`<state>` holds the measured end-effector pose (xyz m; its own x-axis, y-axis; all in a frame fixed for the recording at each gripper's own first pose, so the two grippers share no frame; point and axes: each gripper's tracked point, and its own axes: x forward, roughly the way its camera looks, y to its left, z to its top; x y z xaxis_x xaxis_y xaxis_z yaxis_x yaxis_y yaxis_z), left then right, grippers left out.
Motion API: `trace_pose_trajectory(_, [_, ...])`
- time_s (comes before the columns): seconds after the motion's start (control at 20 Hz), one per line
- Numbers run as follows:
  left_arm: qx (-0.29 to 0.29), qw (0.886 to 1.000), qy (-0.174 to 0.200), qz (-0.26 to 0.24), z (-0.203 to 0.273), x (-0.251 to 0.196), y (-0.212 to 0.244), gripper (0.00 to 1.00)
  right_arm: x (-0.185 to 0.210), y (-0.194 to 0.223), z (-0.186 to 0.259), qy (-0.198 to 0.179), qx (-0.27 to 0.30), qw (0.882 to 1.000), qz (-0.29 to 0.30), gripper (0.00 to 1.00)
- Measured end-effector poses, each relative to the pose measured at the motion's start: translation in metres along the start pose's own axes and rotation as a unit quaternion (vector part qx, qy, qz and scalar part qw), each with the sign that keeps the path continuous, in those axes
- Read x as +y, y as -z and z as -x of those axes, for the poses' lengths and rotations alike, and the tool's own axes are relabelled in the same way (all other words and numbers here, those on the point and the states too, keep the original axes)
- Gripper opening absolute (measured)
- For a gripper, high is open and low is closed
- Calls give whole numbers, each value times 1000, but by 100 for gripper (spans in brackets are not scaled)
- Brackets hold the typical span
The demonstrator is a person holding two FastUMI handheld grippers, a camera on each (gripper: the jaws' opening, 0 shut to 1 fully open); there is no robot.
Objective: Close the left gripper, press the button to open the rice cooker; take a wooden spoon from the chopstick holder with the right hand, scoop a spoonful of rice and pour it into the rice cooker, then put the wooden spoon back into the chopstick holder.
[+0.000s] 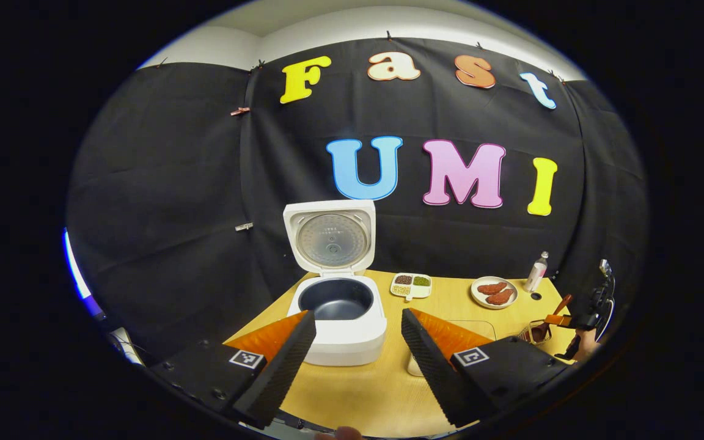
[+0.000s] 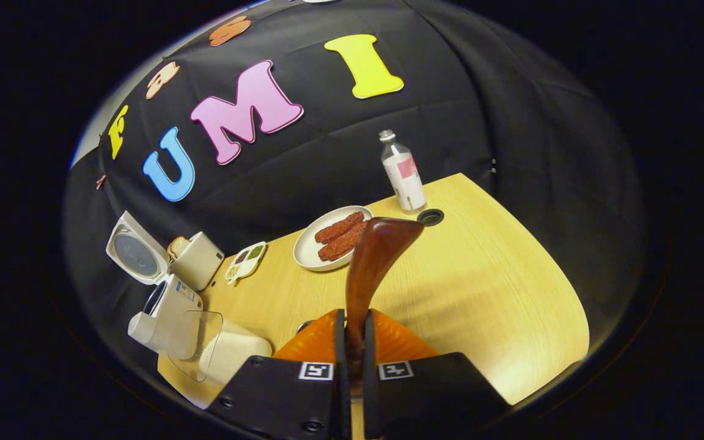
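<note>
The pale wooden tabletop (image 1: pixel 382 391) is seen in both views, set against the black cloth wall. On its left part the white rice cooker (image 1: pixel 343 318) is stood with its lid (image 1: pixel 330 235) raised upright at the far side and its dark inner pot exposed; in the right gripper view the same cooker (image 2: pixel 165 318) is seen at the far left, lid open, with a clear container (image 2: pixel 196 345) just beside it. A white plate (image 2: pixel 327 241) carrying reddish-brown pieces of food is placed toward the far side of the tabletop, with a small divided dish of grains (image 2: pixel 245 261) to its left and a clear bottle (image 2: pixel 402 174) with a pink label to its right, near the wall. The left hand-held gripper (image 1: pixel 358 327) is held wide apart in the near foreground, nothing between its fingers, with the cooker framed in the gap beyond. The right hand-held gripper (image 2: pixel 352 333) is closed narrowly on the handle of the wooden spoon (image 2: pixel 376 256), which is gripped between both fingers and rises above the tabletop with its bowl toward the plate. In the left gripper view that gripper and spoon (image 1: pixel 561 304) are seen at the far right, above a wire chopstick holder (image 1: pixel 535 333).
</note>
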<state>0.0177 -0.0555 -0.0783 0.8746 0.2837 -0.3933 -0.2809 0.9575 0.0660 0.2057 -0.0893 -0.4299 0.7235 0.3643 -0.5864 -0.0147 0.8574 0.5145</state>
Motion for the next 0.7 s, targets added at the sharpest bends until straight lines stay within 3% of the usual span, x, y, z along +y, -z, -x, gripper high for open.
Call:
trace_pose_trajectory(0.4, [-8,997,66,30,-33,46,1,97,51,-65,58,43,-100,993,49,11])
trace_pose_trajectory(0.7, [-36,993,95,52,-59,104,-6,95,163,-86,101,27,-152,984,87,11])
